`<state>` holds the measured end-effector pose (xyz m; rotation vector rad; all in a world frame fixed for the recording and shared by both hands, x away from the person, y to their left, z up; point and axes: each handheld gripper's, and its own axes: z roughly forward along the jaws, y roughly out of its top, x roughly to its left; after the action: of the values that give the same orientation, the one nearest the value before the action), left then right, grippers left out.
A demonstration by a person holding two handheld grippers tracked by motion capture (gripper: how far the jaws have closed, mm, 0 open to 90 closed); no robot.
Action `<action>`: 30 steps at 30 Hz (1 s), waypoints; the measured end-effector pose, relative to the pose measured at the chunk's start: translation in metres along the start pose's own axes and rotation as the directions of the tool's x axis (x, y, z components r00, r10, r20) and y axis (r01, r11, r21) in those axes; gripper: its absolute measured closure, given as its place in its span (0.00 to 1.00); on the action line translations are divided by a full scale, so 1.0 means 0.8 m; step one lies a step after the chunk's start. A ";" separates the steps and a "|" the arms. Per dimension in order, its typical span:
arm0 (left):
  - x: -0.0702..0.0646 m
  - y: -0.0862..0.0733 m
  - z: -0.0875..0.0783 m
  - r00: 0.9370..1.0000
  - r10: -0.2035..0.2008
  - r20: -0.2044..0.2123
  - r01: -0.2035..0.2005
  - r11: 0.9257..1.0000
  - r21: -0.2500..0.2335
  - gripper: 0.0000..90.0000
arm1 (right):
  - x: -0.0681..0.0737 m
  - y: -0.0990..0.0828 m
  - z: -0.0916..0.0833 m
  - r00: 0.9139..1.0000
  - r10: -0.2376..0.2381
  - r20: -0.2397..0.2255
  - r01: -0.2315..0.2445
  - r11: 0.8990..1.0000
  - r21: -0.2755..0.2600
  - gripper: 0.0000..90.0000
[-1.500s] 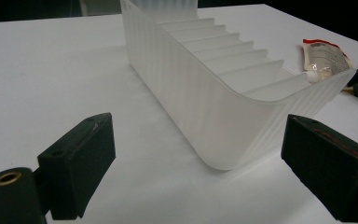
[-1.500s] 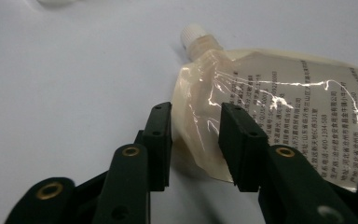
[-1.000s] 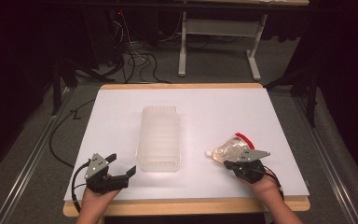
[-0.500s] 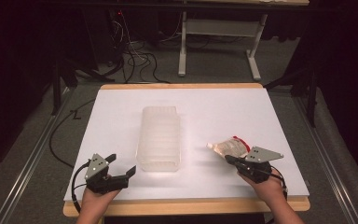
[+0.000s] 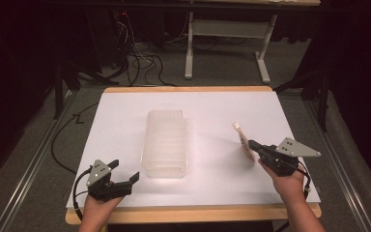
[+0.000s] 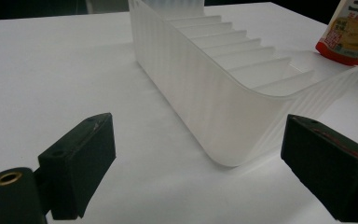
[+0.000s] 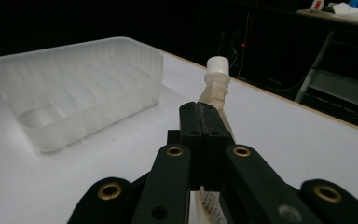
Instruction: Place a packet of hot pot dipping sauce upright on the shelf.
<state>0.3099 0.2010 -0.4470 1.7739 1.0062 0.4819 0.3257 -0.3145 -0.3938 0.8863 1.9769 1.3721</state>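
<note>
Two tools, one pouch lifted off the white surface

Right tool (image 5: 252, 146) pinching a spouted pouch (image 5: 243, 141), jaws pressed together on its flat body. Held clear of the surface (image 5: 212, 111), right of centre and nearer the front edge than the back. Long axis of pouch running up and away from the tool, tilted toward the far left; white screw cap (image 7: 217, 64) at the far, upper end, printed lower end hanging below the jaws close to the camera in the right gripper view. Seen edge-on from that view, thin and slightly twisted below the cap.

Left tool (image 5: 123, 176) spread wide, nothing between the jaws, resting low near the front left corner of the surface. Aimed at the near short end of a clear ribbed tray (image 5: 164, 142), close to it but apart.

Tray lying lengthwise, front to back, in the middle of the surface, well apart from the pouch; inner ribs dividing it into a row of slots.

Open white room between pouch and tray, and more behind the pouch toward the back edge. Right edge of the surface near the person's right hand (image 5: 289, 181). Wooden rim showing along the front. Cables (image 5: 140, 60) and grey frame legs on the floor beyond the far edge.
</note>
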 end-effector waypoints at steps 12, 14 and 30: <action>0.000 0.000 0.000 1.000 0.000 0.001 0.000 1.000 -0.003 0.12 | 0.002 0.011 0.001 1.000 0.008 -0.013 -0.009 0.997 -0.072 1.00; 0.000 0.001 0.000 1.000 0.000 0.003 0.000 1.000 -0.005 0.12 | 0.003 0.008 0.002 1.000 0.006 -0.014 -0.006 0.998 -0.060 1.00; -0.002 0.003 0.000 1.000 0.006 0.011 -0.006 1.000 -0.011 0.12 | 0.012 -0.012 -0.021 0.998 0.052 -0.030 -0.054 0.997 -0.063 0.92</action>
<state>0.3098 0.1994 -0.4449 1.7685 0.9894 0.4796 0.3052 -0.3188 -0.3988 0.9004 1.9319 1.4770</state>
